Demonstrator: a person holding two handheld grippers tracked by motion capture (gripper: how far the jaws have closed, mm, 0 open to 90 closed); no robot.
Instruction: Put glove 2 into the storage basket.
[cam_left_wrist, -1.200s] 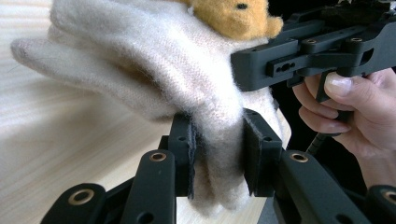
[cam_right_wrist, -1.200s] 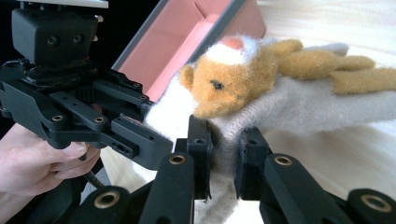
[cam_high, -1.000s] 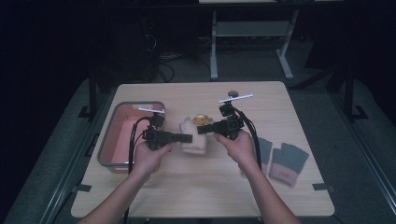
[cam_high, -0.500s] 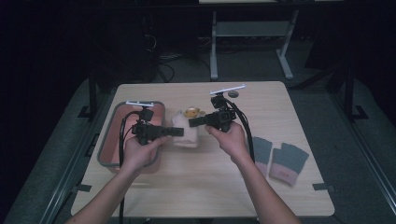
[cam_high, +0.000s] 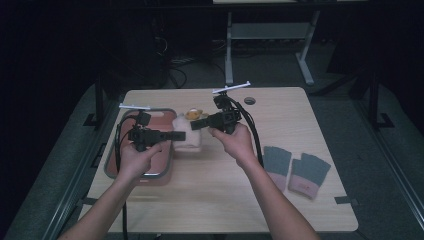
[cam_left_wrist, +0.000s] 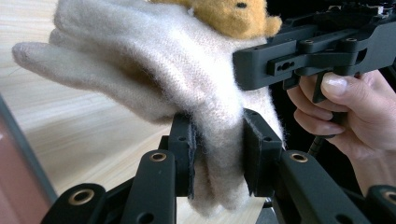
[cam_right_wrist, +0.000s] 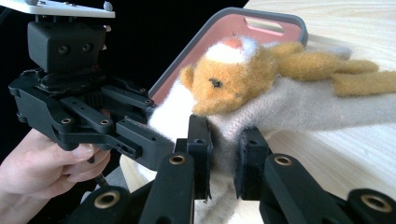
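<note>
No writing can be read on anything here. The cream glove (cam_high: 187, 136), with a small bear (cam_right_wrist: 233, 84) stitched on it, hangs above the table (cam_high: 220, 200) just right of the red tray (cam_high: 167, 165). The left gripper (cam_left_wrist: 217, 161) pinches its cuff from the left; the right gripper (cam_right_wrist: 224, 158) clamps it from the right. Two grey gloves (cam_high: 295, 167) lie well apart, near right.

High view looks down from above; both gripper views, close-up, share the glove (cam_left_wrist: 154, 70) (cream wool).
</note>
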